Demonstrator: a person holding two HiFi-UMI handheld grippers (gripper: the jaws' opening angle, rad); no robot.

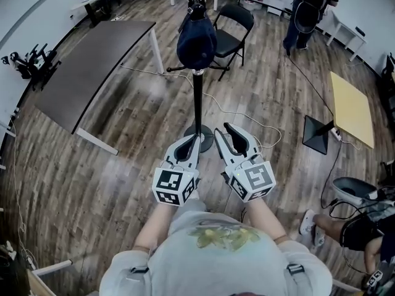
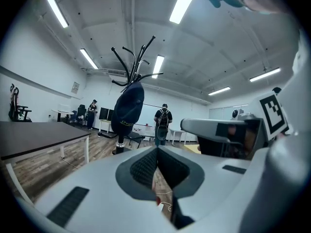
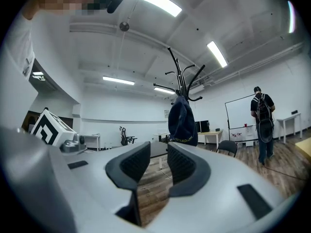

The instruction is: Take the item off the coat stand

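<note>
wood floor (image 1: 123, 184); dark cap (image 1: 196, 42) (prob.) on coat stand (image 1: 197, 103); left tongs (image 1: 194, 140) closed, right tongs (image 1: 223, 130) parted, both empty

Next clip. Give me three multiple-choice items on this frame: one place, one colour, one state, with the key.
1. Where is the cap? A on the dark table; B on the coat stand; C on the folding chair.
2. The cap's colour? A red; B dark blue; C white.
3. The right tool's jaws? A apart, nothing between; B shut together; C clamped on the cap.
Key: B, it hangs near the stand's top; B, dark blue in all views; A, floor shows between them.
</note>
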